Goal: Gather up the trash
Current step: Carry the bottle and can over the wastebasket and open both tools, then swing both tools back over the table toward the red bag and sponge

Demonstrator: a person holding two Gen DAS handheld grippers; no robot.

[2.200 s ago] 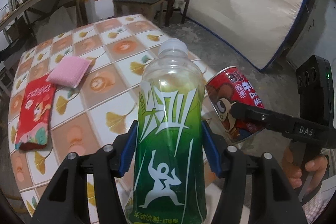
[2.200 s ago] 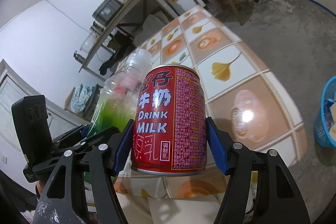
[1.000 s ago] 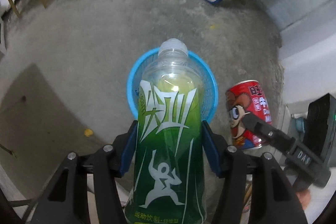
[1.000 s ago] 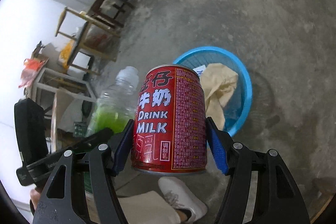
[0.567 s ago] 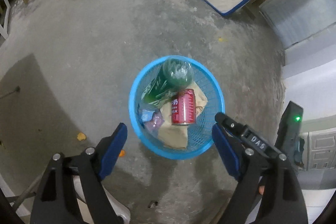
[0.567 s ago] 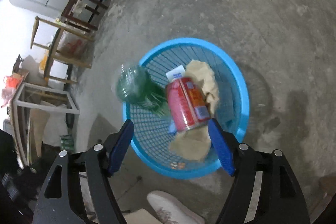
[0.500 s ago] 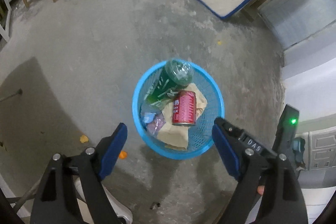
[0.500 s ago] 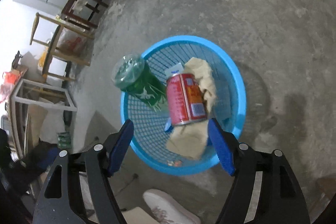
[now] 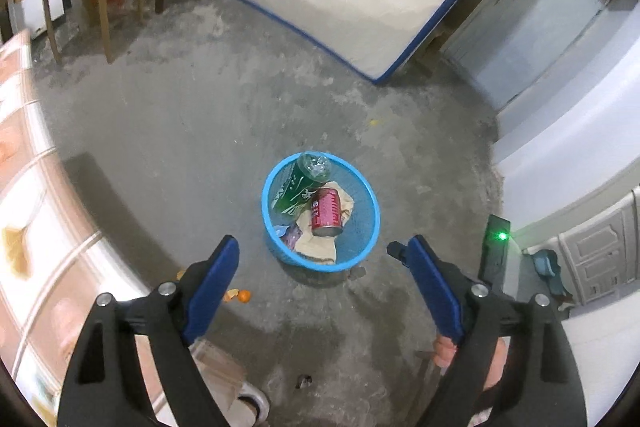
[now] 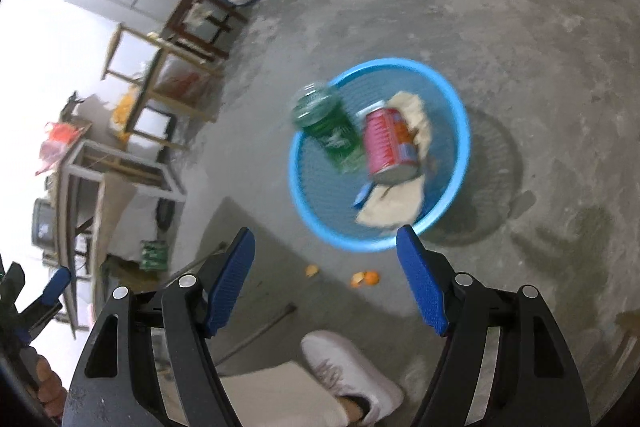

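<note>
A blue mesh basket (image 9: 374, 223) sits on the bare concrete floor (image 9: 180, 131) and holds the collected trash: a green drink bottle (image 9: 298, 187) leaning against the far rim with its neck up, a red can (image 9: 326, 213) lying on its side just beside it, and crumpled beige paper (image 9: 316, 247) beneath them. A small blue-and-purple wrapper (image 9: 289, 231) is tucked by the near wall.

The left gripper (image 9: 322, 255) hangs above the basket, jaws opening wide, nothing between them. The right gripper (image 10: 326, 245) is also spread wide and empty.

The right wrist view is smeared by motion, so the basket contents blur there. White marks show on the bottle's label and print on the can — neither is legible. A white shoe (image 10: 352, 373) and bits of orange peel (image 10: 364, 278) lie on the floor nearby; the tiled table (image 9: 24, 187) is cut off at the left edge.
</note>
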